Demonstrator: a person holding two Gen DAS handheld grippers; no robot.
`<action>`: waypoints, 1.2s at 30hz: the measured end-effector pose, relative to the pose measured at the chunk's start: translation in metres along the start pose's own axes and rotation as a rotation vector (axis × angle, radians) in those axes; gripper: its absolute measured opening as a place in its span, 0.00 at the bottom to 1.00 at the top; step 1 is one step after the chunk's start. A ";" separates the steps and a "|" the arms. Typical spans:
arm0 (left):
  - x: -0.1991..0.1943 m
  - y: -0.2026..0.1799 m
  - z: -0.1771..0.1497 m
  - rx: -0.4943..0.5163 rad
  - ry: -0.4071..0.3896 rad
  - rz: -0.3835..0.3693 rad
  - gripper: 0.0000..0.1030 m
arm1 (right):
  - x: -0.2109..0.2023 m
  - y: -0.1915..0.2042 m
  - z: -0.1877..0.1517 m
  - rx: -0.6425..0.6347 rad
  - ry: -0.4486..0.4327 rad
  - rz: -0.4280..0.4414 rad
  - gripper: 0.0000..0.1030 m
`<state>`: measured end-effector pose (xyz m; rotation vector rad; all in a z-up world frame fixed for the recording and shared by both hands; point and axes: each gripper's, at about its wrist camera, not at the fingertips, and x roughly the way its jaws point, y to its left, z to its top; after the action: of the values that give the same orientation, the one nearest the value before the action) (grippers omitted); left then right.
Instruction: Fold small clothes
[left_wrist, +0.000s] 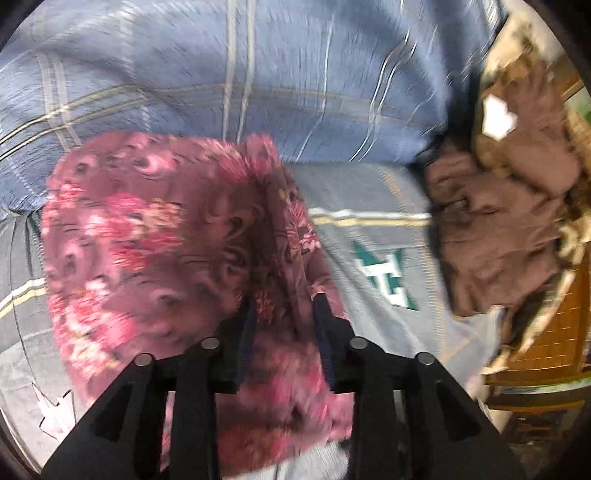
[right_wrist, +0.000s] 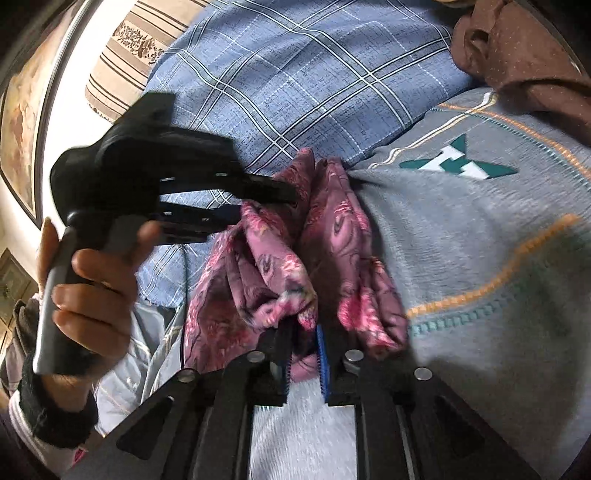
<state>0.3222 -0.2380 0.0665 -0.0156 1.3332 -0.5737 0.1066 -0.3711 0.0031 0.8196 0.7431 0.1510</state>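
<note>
A pink floral garment (left_wrist: 147, 240) lies bunched in folds on a grey blanket (left_wrist: 369, 229) with a green logo. In the left wrist view, my left gripper (left_wrist: 286, 314) points down onto the garment's right edge. Its jaws stand apart, a fold of fabric loose between them. The right wrist view shows the same garment (right_wrist: 258, 266) gathered into two lobes. My right gripper (right_wrist: 304, 343) is at its near end, blue pads slightly parted with cloth lying between them. The left gripper (right_wrist: 266, 206), held by a hand (right_wrist: 92, 288), reaches into the garment's far end.
A blue plaid sheet (left_wrist: 258, 74) covers the surface behind the grey blanket (right_wrist: 480, 240). A brown garment (left_wrist: 498, 221) is heaped at the right. Wooden furniture (left_wrist: 554, 339) stands beyond it. A striped pillow (right_wrist: 125, 44) lies at the far left.
</note>
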 end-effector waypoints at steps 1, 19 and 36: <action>-0.018 0.009 -0.002 -0.009 -0.034 -0.019 0.42 | -0.009 -0.001 0.003 -0.005 -0.006 0.000 0.22; -0.022 0.160 -0.023 -0.364 -0.112 -0.099 0.62 | 0.119 0.026 0.131 -0.070 0.192 -0.034 0.41; 0.001 0.136 -0.005 -0.296 -0.131 0.016 0.58 | 0.121 0.028 0.135 -0.185 0.147 -0.067 0.08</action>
<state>0.3698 -0.1197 0.0189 -0.2796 1.2788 -0.3515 0.2891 -0.3860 0.0178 0.6115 0.8802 0.2183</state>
